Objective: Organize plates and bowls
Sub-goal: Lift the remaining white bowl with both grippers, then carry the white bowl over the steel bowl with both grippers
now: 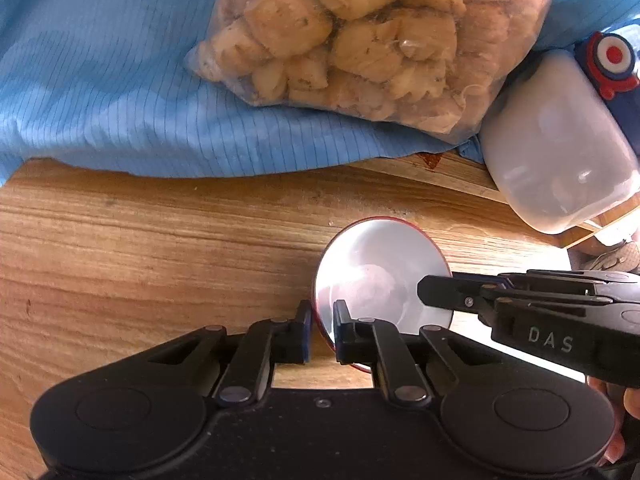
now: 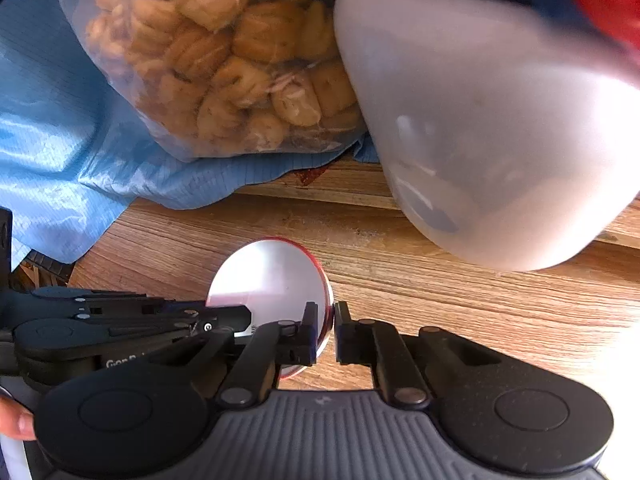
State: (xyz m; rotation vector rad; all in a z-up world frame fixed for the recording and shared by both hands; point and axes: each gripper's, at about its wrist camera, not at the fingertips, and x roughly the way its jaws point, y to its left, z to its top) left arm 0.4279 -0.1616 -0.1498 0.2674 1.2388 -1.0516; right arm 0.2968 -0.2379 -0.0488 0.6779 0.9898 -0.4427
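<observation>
A small round plate [image 1: 380, 276], white inside with a red rim, is held tilted over the wooden table. My left gripper [image 1: 322, 330] is shut on its left rim. My right gripper [image 1: 434, 294] comes in from the right and is shut on the plate's right edge. In the right wrist view the same plate [image 2: 272, 276] sits between my right gripper's [image 2: 326, 332] fingers, which close on its red rim. My left gripper [image 2: 240, 320] reaches in from the left and grips the plate's near left edge.
A clear bag of biscuits [image 1: 368, 32] lies on a blue cloth [image 1: 100, 80] at the back. A white frosted container [image 1: 560, 144] with a blue and red lid stands at the right, very close in the right wrist view [image 2: 488, 120]. The wooden table [image 1: 140, 248] extends left.
</observation>
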